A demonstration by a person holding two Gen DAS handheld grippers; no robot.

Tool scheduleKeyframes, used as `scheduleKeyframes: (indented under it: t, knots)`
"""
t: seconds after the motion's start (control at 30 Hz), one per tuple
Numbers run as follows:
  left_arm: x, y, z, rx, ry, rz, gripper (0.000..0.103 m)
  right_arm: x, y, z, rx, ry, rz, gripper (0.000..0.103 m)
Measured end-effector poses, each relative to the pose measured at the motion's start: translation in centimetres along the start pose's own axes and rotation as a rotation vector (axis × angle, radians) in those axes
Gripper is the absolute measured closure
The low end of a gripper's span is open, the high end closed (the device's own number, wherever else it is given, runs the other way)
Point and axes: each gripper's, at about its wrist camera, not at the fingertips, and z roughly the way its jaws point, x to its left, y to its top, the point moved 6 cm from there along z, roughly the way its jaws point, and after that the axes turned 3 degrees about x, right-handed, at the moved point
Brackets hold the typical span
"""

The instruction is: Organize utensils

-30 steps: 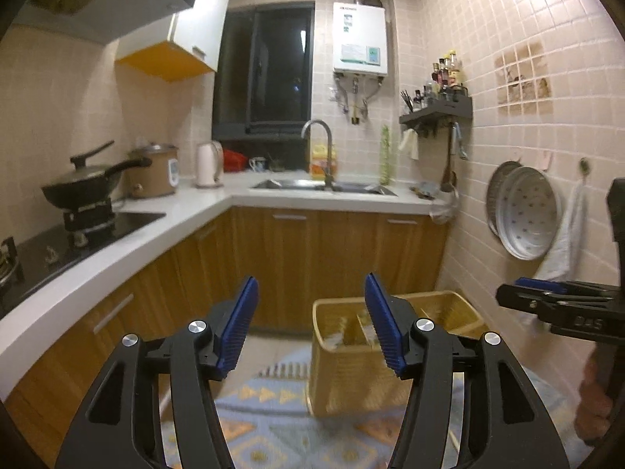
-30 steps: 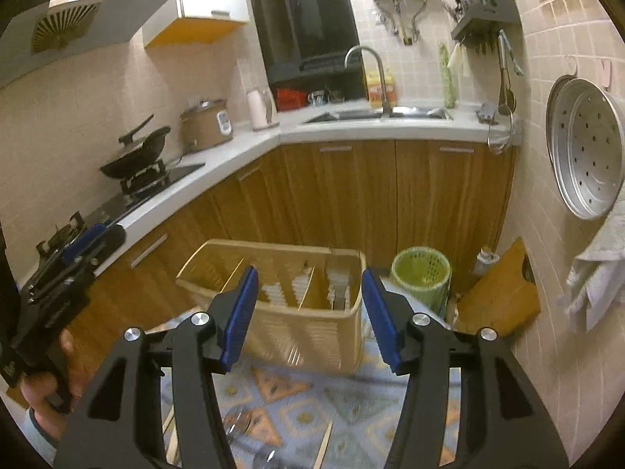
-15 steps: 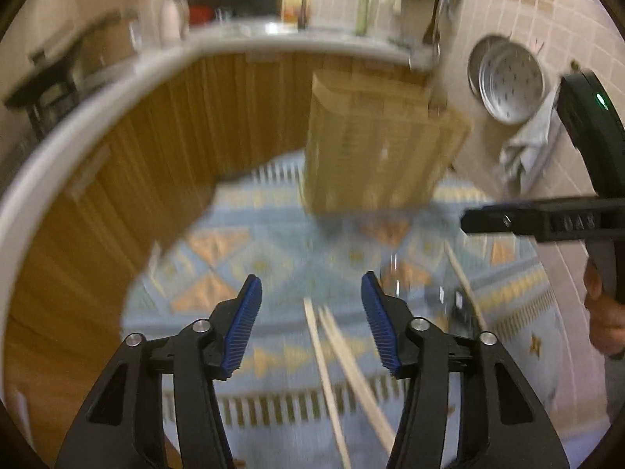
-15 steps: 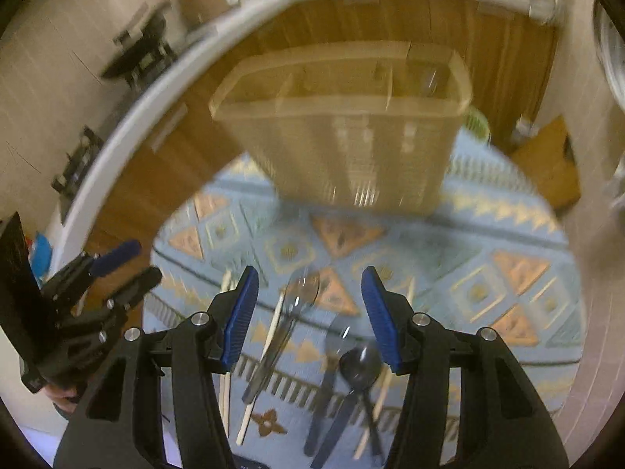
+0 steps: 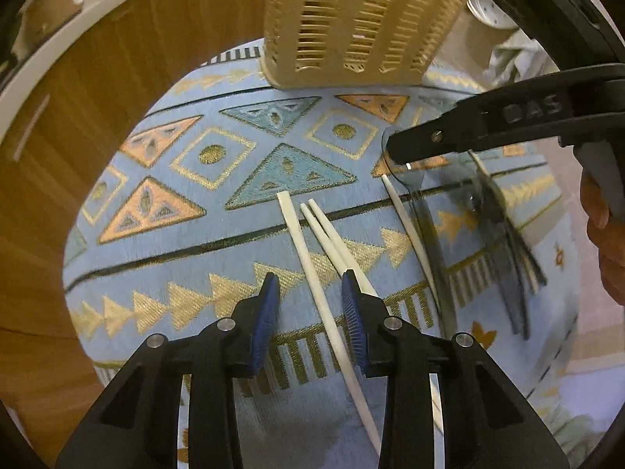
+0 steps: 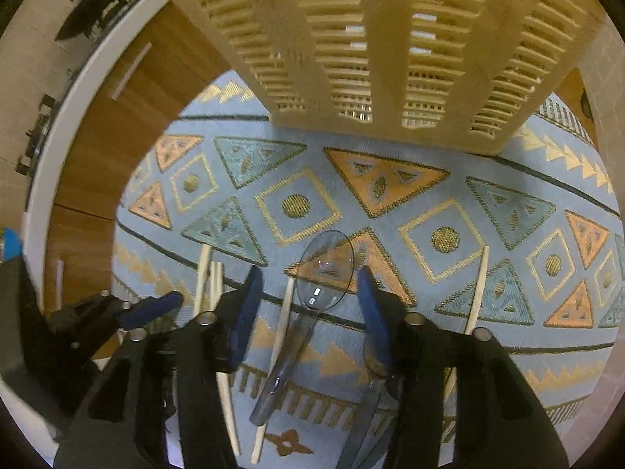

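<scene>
1. The left hand-held gripper point(image 5: 310, 293) hangs wide open and empty over a white chopstick point(image 5: 312, 269) lying on the patterned rug point(image 5: 195, 195).
2. The right hand-held gripper point(image 6: 306, 287), jaws spread and holding nothing, straddles a clear plastic spoon point(image 6: 324, 269) on the rug.
3. A slatted beige basket point(image 6: 383, 47) stands beyond.

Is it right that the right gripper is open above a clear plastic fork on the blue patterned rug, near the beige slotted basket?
Not quite. The right wrist view shows a clear plastic spoon, not a fork, between the fingers of the open right gripper. It does lie on the blue patterned rug, near the beige slotted basket.
</scene>
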Motion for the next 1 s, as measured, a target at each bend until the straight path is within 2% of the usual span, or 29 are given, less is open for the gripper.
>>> scheduleKeyframes:
  t: [0.1,0.23,0.3,0.33,0.4,0.43,0.47,0.5,0.77,0.83,1.0]
  knots:
    - [-0.1,0.2,0.0,0.013,0.047,0.029,0.077,-0.4,0.0,1.1,0.013,-0.020,0.037,0.065]
    - [-0.5,0.7,0.3,0.017,0.100,0.051,0.077,0.0,0.1,1.6,-0.002,-0.048,0.040,0.066]
    - [-0.7,1.0,0.4,0.009,0.129,0.057,0.077,0.3,0.2,1.8,-0.011,-0.076,0.031,0.068]
    - [-0.8,1.1,0.4,0.004,0.144,0.059,0.078,0.6,0.2,1.8,-0.018,-0.105,0.013,0.072]
    - [-0.9,1.1,0.5,-0.009,0.148,0.062,0.080,1.6,0.2,2.2,-0.029,-0.139,-0.031,0.072]
    - [-0.9,1.0,0.4,-0.015,0.150,0.064,0.082,1.6,0.1,2.3,-0.031,-0.144,-0.042,0.072]
    - [-0.6,1.1,0.3,-0.024,0.175,0.059,0.094,1.8,0.1,2.3,-0.032,-0.146,-0.052,0.072]
    - [-0.5,0.9,0.1,-0.028,0.179,0.050,0.097,1.9,0.2,2.3,-0.032,-0.143,-0.061,0.073]
    - [3.5,1.8,-0.9,-0.116,0.122,-0.162,0.099,1.3,2.4,2.0,-0.071,-0.161,-0.128,0.073]
    - [4.4,2.3,-0.6,-0.106,0.087,-0.206,0.099,1.0,2.8,2.5,-0.056,-0.167,-0.131,0.073]
    - [5.2,3.0,-0.5,-0.061,0.026,-0.229,0.095,1.4,3.3,3.1,-0.027,-0.180,-0.159,0.073]
